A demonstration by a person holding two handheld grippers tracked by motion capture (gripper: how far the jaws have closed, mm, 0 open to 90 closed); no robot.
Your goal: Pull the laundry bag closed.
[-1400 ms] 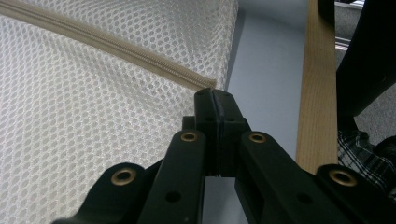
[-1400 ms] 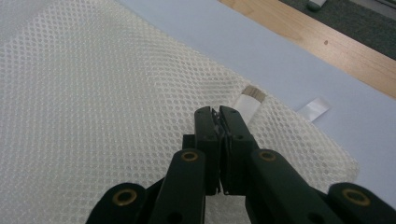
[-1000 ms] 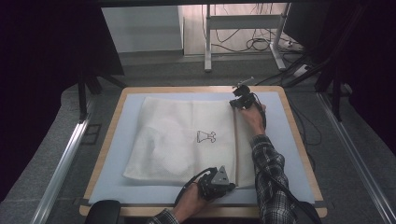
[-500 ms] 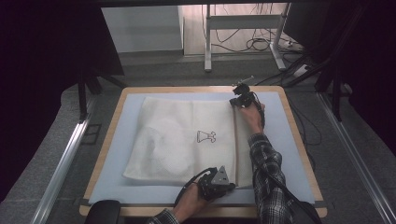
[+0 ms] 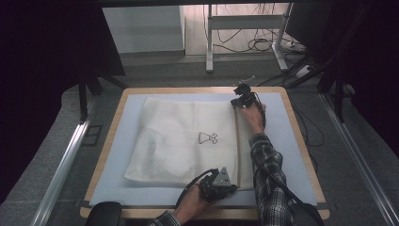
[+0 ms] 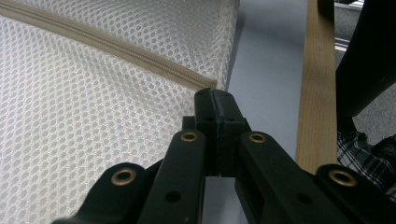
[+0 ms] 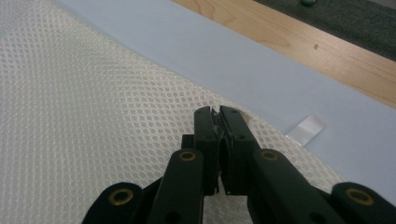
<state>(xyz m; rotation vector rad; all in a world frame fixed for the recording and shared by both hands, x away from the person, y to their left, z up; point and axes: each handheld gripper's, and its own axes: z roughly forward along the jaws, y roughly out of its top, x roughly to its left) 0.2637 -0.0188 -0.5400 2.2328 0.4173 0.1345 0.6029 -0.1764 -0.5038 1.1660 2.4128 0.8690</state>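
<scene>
A white mesh bag (image 5: pixel 188 141) with a small dark print lies flat on the pale blue mat (image 5: pixel 282 155). Its beige zipper (image 5: pixel 236 146) runs along the bag's right edge. My right gripper (image 5: pixel 241 96) is at the far end of the zipper, its jaws shut on the small zipper pull (image 7: pixel 219 120) in the right gripper view (image 7: pixel 219 112). My left gripper (image 5: pixel 220 182) is at the bag's near right corner. In the left gripper view (image 6: pixel 215 95) its jaws are pressed together on the mesh edge just below the zipper end (image 6: pixel 205 83).
The mat sits on a wooden-rimmed table (image 5: pixel 301 141). A small white tag (image 7: pixel 306 128) lies on the mat beside the bag's far corner. A desk frame and cables (image 5: pixel 263 44) stand on the floor beyond. Metal rails (image 5: pixel 61 165) flank the table.
</scene>
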